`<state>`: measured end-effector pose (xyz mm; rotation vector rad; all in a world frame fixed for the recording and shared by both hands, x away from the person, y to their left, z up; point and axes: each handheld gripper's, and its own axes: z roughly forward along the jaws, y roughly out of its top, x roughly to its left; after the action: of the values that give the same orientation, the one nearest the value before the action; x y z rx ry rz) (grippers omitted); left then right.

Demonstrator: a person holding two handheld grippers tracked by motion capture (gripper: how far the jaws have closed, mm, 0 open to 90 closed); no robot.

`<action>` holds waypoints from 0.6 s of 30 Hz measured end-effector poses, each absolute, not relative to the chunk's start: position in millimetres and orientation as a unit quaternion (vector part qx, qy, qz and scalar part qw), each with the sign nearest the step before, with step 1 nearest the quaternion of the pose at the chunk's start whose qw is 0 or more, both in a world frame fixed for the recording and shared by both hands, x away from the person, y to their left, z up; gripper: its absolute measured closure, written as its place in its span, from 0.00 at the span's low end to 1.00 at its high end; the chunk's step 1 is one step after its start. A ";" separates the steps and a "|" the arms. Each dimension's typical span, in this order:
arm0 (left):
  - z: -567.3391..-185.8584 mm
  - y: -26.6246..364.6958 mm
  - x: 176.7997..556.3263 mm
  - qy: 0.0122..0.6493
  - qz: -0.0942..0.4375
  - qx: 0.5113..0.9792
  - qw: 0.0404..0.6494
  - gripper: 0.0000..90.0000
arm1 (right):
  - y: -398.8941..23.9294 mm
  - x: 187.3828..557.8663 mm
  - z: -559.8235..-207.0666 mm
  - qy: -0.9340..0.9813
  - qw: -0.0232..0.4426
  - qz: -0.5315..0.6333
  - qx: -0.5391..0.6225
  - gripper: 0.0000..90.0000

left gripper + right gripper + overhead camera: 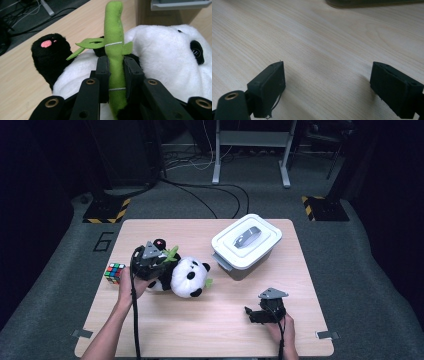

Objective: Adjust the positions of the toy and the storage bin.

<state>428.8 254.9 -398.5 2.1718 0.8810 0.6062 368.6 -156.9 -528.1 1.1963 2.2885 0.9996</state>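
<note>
High view: left hand-held gripper [159, 259] is sitting over the body end of the panda plush [186, 277], which is lying on its side mid-tabletop [210, 330], head toward the white lidded bin [246, 245]; the two are near each other but not touching. A puzzle cube [114, 272] is sitting at the left edge, just beside the left hand [131, 287], untouched. Right hand-held gripper [251, 314] is parking low near the front right, well apart from the plush, probably just keeping out of the way. Left gripper view: jaws are clamping tight on the green bamboo stalk [115, 50] sewn to the plush, pads pressing both sides of it, leaves sticking out above the grip. The stalk is the thin, pinchable part, so it looks like it's serving as the handle for dragging or lifting the panda, likely toward the bin. Black paw with pink pad [47, 47] is lying behind on the wood. Right gripper view: jaws are standing wide open, nothing between them, just bare wood grain underneath; the bin's shadowed base is showing at the top edge.
</note>
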 end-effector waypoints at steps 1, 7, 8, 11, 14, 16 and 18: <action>-399.2 256.3 428.0 0.340 0.235 0.840 0.351 0.85 | -156.9 368.6 -528.1 0.812 0.185 0.355 0.424 0.13; -405.7 268.2 425.0 0.321 0.220 0.845 0.367 0.85 | -156.8 368.6 -528.1 0.812 0.185 0.355 0.425 0.13; -406.3 269.4 424.5 0.317 0.217 0.844 0.373 0.84 | -156.8 368.6 -528.1 0.812 0.185 0.355 0.425 0.13; -406.5 273.1 422.4 0.304 0.213 0.848 0.379 0.84 | -156.8 368.5 -528.1 0.812 0.186 0.354 0.425 0.14; -406.9 279.9 421.0 0.303 0.214 0.846 0.383 0.84 | -156.7 368.4 -528.1 0.812 0.187 0.354 0.425 0.14; -407.4 286.5 419.7 0.295 0.211 0.846 0.390 0.84 | -156.8 368.4 -528.1 0.812 0.187 0.354 0.424 0.14; -407.7 292.0 418.7 0.297 0.206 0.845 0.394 0.84 | -156.7 368.4 -528.1 0.812 0.187 0.354 0.425 0.14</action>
<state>418.7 292.0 -407.7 2.1441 0.7528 0.5230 368.4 -156.7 -528.1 1.1949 2.2853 0.9963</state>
